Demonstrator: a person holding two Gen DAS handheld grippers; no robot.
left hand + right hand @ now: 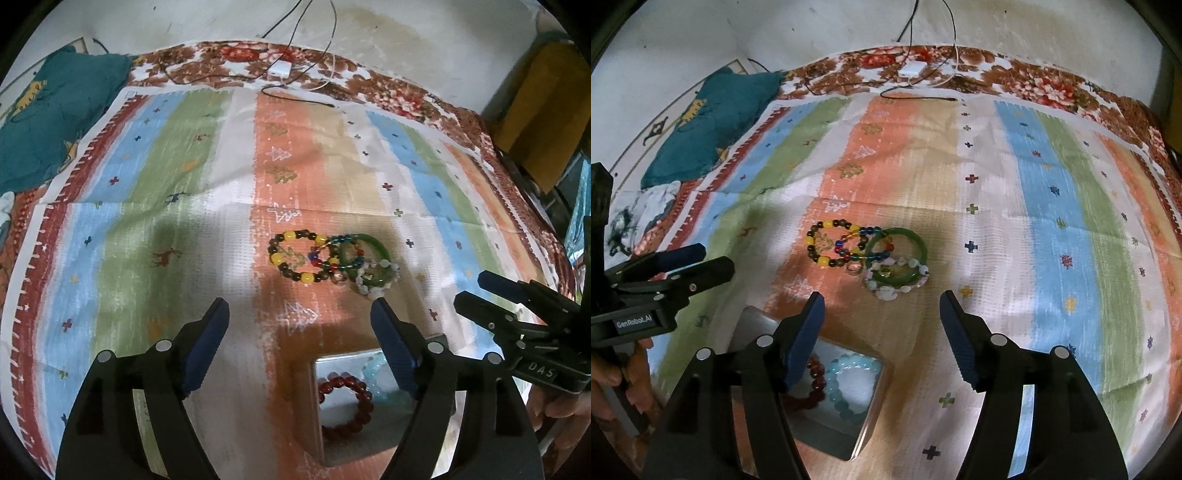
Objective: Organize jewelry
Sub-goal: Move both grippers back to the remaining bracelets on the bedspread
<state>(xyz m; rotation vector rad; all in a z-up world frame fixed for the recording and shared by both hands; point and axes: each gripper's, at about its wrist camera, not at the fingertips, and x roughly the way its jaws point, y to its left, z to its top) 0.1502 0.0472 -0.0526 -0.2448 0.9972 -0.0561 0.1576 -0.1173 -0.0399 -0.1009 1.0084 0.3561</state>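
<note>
A cluster of bracelets lies on the striped, multicoloured woven cloth (155, 177): a brown-and-yellow beaded bracelet (293, 255), a bracelet of mixed red, blue and green glass beads (338, 254), a smooth green jade-like bangle (364, 258) and a pale pastel bead bracelet (376, 280), overlapping one another. Nearer the cameras than this cluster sits a square grey metal tin (864, 417), open-topped, holding a dark red bead bracelet (345, 404) and a light blue bead bracelet (849, 384). Beyond the cluster, at the cloth's far edge, thin black cables (295, 96) and a small white box (279, 69) rest on a brown floral bedspread (399, 96); a teal cushion (55, 122) lies far off to the left. Nothing covers the bracelets.

The left gripper (301, 343) hangs angled downward just short of the cluster, jaws spread, gripping nothing. The right gripper (881, 332) is tilted down likewise, over the tin's far edge, jaws apart and empty. A person's hand (605, 384) grips the left tool's handle.
</note>
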